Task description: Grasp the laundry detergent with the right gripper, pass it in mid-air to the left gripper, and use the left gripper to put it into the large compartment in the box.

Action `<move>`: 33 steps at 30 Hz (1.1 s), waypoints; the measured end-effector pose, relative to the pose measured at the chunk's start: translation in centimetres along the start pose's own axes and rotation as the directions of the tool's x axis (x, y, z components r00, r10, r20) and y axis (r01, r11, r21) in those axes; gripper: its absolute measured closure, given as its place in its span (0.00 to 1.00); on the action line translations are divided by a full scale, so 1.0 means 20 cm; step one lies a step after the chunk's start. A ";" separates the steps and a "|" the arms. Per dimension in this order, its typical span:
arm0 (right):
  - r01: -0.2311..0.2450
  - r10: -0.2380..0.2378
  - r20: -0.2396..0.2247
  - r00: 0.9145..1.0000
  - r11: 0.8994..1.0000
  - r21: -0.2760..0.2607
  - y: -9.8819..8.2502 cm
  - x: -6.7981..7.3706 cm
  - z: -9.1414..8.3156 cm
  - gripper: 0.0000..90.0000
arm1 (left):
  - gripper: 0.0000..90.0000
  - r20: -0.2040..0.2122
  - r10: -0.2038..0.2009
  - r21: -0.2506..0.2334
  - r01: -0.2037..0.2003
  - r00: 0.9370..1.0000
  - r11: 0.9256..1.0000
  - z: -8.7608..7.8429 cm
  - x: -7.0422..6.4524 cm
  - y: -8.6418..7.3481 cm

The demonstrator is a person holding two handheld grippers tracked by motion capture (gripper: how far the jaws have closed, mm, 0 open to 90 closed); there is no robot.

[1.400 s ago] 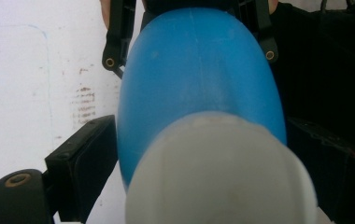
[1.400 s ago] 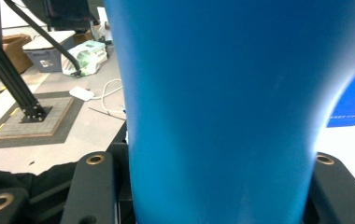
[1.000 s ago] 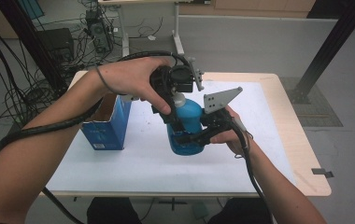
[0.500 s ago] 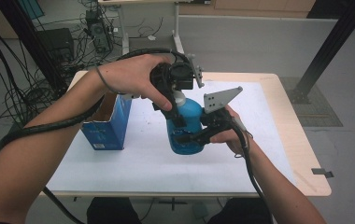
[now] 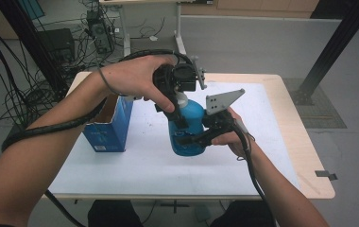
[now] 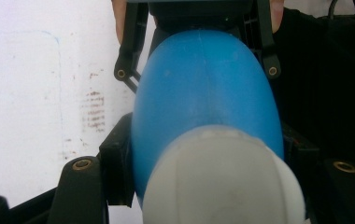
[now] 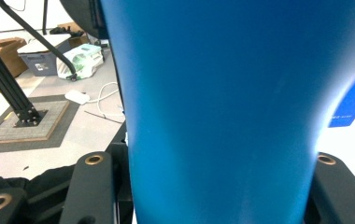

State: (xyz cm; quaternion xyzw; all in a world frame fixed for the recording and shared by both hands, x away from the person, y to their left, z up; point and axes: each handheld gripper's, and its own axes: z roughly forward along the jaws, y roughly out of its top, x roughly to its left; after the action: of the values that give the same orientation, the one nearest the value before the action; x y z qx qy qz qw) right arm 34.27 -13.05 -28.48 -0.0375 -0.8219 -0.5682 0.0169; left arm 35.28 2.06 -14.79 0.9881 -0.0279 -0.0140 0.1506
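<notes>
Fingers of the left gripper (image 5: pixel 180 106) pinch the white cap (image 6: pixel 222 179) of the blue bottle (image 5: pixel 187 127); the right gripper (image 5: pixel 192 140) clamps its body from the side. The bottle stands upright on the white table (image 5: pixel 135 165), beside a blue box (image 5: pixel 109 125). To unscrew cleanly, I'd keep the lower clamp rigid and turn only the cap, straight about the bottle's axis, without tipping it.

Lab: floor cables (image 5: pixel 7 101), rig frame (image 5: pixel 331 49)
</notes>
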 end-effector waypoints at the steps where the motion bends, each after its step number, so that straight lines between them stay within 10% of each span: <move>1: 0.001 -0.001 0.000 1.000 1.000 0.000 0.00 0.00 0.00 0.49 | 0.42 -0.002 0.001 -0.001 -0.001 1.000 1.000 0.00 0.00 0.00; 33: 0.006 -0.006 -0.007 1.000 1.000 0.005 0.00 0.00 0.01 0.49 | 0.42 -0.008 -0.016 0.012 0.016 1.000 1.000 0.00 -0.01 0.00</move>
State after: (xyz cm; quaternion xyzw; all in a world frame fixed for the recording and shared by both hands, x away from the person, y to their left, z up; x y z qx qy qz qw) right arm 34.26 -12.91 -28.46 -0.0332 -0.8233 -0.5663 0.0183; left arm 35.02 2.13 -14.77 0.9892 -0.0194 -0.0109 0.1446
